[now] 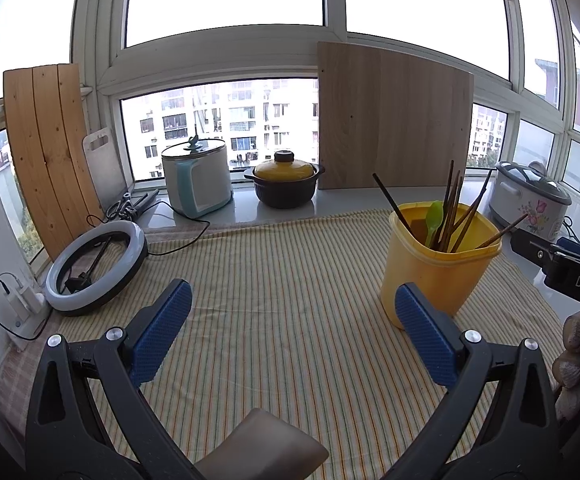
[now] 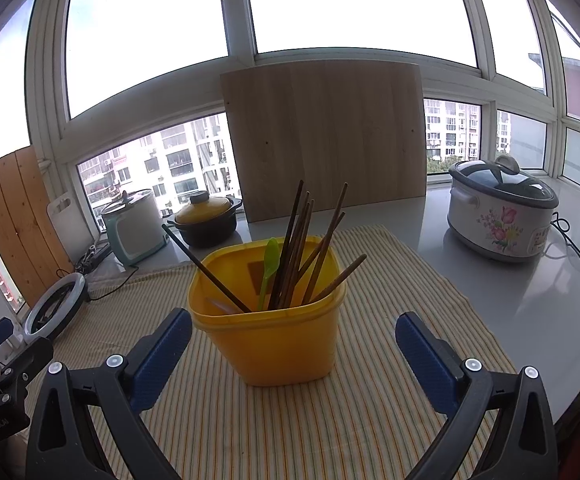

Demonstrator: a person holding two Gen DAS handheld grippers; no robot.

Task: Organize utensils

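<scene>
In the right wrist view a yellow plastic container (image 2: 268,330) is seen upright on the striped cloth (image 2: 369,420), its square mouth open to the top. A bundle of dark brown chopsticks (image 2: 297,256) is held in it, with the tips up; most are leaned a little to the right, while one darker stick (image 2: 206,266) is tilted far to the left over the rim. A light green spoon (image 2: 268,270) is placed among them, handle down and bowl up. The lower ends of all the utensils are hidden by the container wall, and a pale object low inside it cannot be made out. The right gripper (image 2: 293,354) is spread wide and nothing is held; the container is seen between its blue pads (image 2: 162,356), without contact. In the left wrist view the left gripper (image 1: 291,336) is also opened wide and empty above the cloth (image 1: 270,280), and the container (image 1: 437,268) is found just behind its right pad (image 1: 425,332), which covers a lower corner of it. The right gripper (image 1: 569,264) is cut off at the right edge there.
</scene>
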